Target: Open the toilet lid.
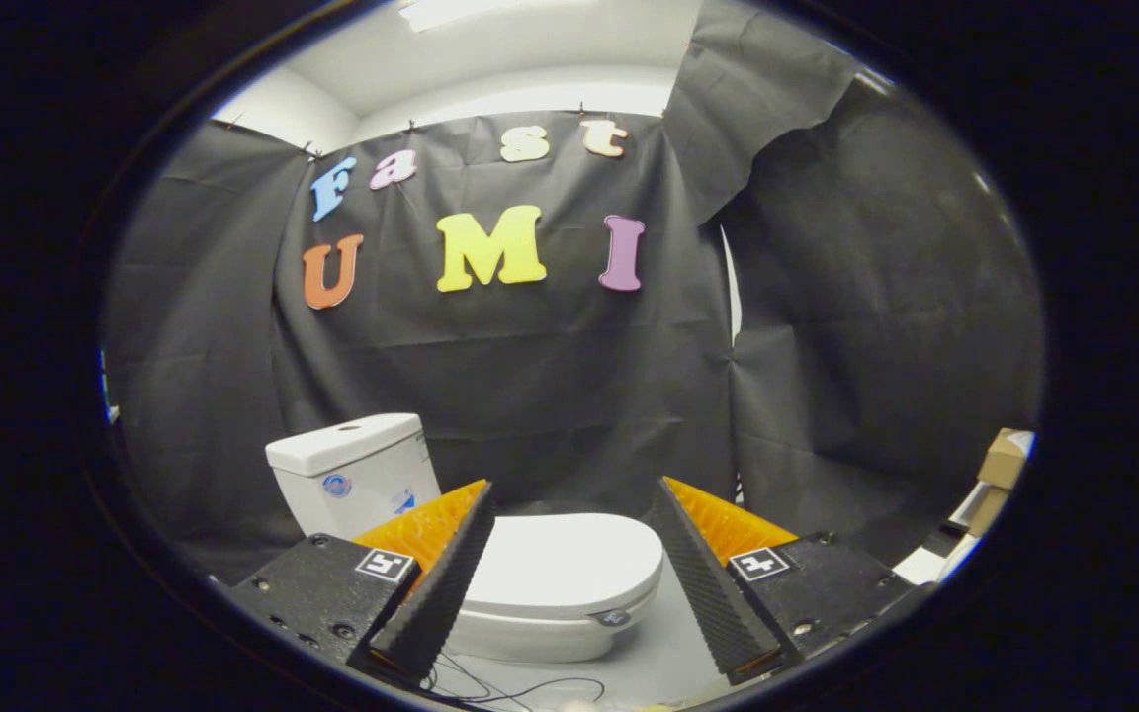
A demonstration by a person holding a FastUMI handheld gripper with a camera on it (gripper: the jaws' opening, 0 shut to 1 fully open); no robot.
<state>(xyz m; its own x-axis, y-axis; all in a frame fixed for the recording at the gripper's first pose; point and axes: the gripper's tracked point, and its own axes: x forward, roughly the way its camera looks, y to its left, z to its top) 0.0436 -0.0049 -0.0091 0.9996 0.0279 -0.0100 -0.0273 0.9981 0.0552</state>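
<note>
Gripper (569,564) fingers stand spread wide apart, pinching nothing, their ribbed black pads (436,593) angled inward with orange backing behind them. Framed in the gap between the fingers and a little beyond their tips sits the toilet (530,633), and its lid (569,569) lies flat down over the bowl, so the task looks to be at its very start: this is the approach, with no contact made yet. The lid is a smooth, white, rounded oval with a slightly glossy top, its front edge curving toward the right-hand finger, and a small dark tab or badge (612,618) shows just under that front rim. Behind and to the left rises the white tank (352,475), with a button on its top and a small round sticker on its front; the hinge presumably lies at that end of the lid. By my judgement, the next move calls for bringing the fingers forward and down to the lid's free front edge, getting one finger under the lip or closing on the rim, then swinging it up toward the tank. The smooth plastic may slip in the pads, so a firm hold on the edge matters. Thin dark wires (520,687) trail on the pale floor (668,653) just below the bowl.
</note>
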